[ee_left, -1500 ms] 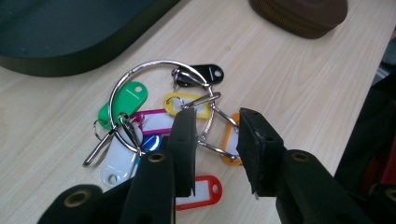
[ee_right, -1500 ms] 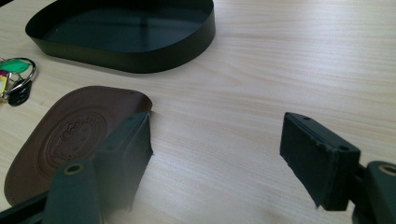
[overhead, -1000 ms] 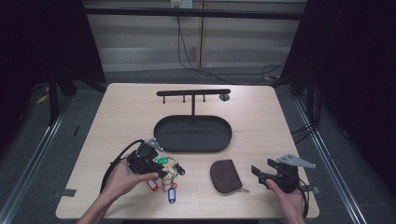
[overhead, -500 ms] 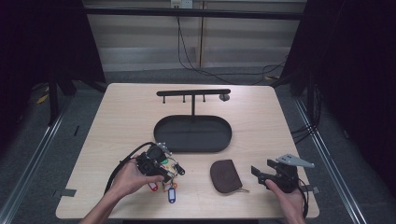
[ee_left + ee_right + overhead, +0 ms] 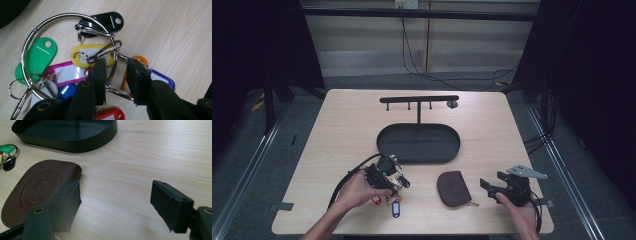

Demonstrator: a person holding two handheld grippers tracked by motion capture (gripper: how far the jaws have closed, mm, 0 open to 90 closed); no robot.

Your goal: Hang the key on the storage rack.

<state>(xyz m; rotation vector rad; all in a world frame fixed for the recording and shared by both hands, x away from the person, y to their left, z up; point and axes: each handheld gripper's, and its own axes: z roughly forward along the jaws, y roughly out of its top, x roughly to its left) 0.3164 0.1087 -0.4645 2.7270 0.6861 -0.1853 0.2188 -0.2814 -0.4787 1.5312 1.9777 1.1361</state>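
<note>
Coloured plastic tags fan out from a big steel key ring (image 5: pixel 67 53) lying near the front edge of the table (image 5: pixel 337 130), left of centre. Left gripper (image 5: pixel 113 80): jaws partly closed, straddling the ring's wire and a snap hook, not yet clamped, as far as can be seen. Right gripper (image 5: pixel 115 205): jaws wide apart, holding nothing, resting near the front right corner beside a brown leather pouch (image 5: pixel 37 190). A black oval tray (image 5: pixel 418 143) with a hook rack (image 5: pixel 418 99) stands mid-table. Step in hand, by judgement: seizing the ring. The next move calls for a firm pinch on the wire before any lift, since loose tags may snag or slip.
</note>
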